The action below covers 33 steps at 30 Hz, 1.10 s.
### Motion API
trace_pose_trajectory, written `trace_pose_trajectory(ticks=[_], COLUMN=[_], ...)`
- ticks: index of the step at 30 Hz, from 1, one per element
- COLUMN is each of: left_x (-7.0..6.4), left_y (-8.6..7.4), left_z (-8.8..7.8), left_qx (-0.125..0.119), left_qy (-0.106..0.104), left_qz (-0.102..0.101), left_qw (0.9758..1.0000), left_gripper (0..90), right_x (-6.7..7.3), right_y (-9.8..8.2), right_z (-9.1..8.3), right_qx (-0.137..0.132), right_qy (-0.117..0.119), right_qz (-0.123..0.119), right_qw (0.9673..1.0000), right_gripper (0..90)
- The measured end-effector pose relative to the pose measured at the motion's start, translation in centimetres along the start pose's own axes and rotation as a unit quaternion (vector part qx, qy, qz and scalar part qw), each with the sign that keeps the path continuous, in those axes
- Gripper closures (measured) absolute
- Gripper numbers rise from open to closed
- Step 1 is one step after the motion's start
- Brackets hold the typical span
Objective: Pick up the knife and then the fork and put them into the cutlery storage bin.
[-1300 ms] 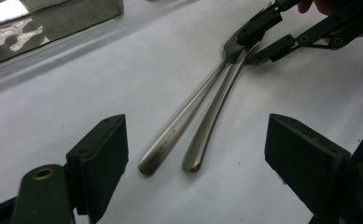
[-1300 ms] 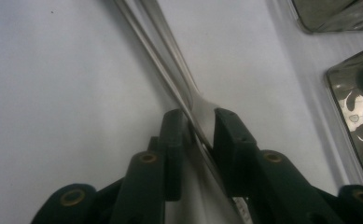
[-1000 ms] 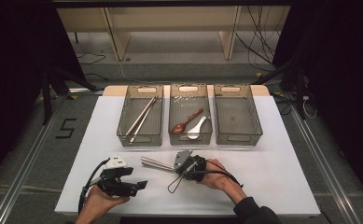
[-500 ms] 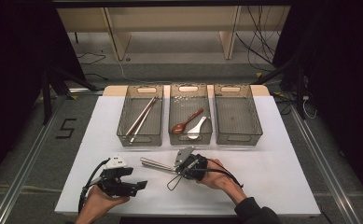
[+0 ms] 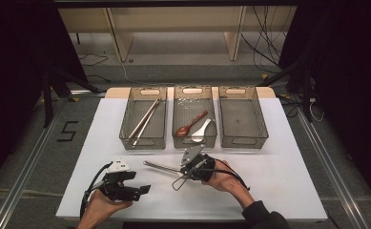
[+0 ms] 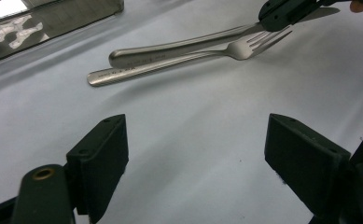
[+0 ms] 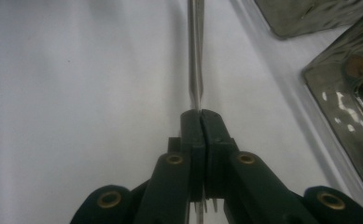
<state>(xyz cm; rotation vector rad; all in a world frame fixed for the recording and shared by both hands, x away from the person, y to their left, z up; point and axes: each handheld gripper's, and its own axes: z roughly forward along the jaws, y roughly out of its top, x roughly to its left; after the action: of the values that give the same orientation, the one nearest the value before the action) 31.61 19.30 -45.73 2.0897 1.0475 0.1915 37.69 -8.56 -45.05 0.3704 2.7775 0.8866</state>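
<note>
Two metal forks lie side by side on the white table [image 5: 278, 157], handles pointing left. My right gripper [image 5: 181, 168] is shut on the neck of the farther fork [image 6: 179, 46]. The right gripper view looks down that handle [image 7: 195, 56], with tines showing under the pressed jaws of the right gripper [image 7: 201, 116]. The nearer fork [image 6: 170, 65] rests free beside it, tines toward the right gripper [image 6: 282, 11]. My left gripper [image 5: 142, 190] rests low at the front left, open with nothing between its pads [image 6: 100, 158]. It faces the forks from a short way off.
Three grey bins stand in a row at the back. The left bin [image 5: 126, 130] holds chopsticks [image 5: 145, 119]. In the middle bin [image 5: 194, 90] lie a brown spoon [image 5: 190, 125] and a white spoon [image 5: 200, 130]. The right bin [image 5: 242, 119] has nothing in it.
My right gripper has edged slightly away from me, still shut on the fork. The left hand has stayed put.
</note>
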Motion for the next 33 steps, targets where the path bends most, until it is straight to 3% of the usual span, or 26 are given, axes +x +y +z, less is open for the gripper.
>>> trace_pose_trajectory(ticks=[8, 20, 33], left_x=[0.0, 0.0, 0.0], left_y=[0.0, 0.1, 0.1], left_z=[-0.1, -0.2, -0.3], left_qx=[-0.007, -0.012, -0.027], left_qy=[0.001, -0.001, 0.000], left_qz=[-0.002, -0.002, -0.005], left_qw=[1.0000, 0.9999, 0.9996], left_gripper=[21.2, 21.1, 21.1], right_x=[-0.7, -2.8, -6.2], right_y=[-0.2, -0.6, -1.8], right_z=[-1.6, -5.1, -8.6], right_qx=[-0.010, -0.037, -0.057], right_qy=[-0.008, -0.046, -0.101], right_qz=[0.014, 0.041, 0.098], right_qw=[0.9998, 0.9974, 0.9884], right_gripper=[89.8, 89.8, 89.8])
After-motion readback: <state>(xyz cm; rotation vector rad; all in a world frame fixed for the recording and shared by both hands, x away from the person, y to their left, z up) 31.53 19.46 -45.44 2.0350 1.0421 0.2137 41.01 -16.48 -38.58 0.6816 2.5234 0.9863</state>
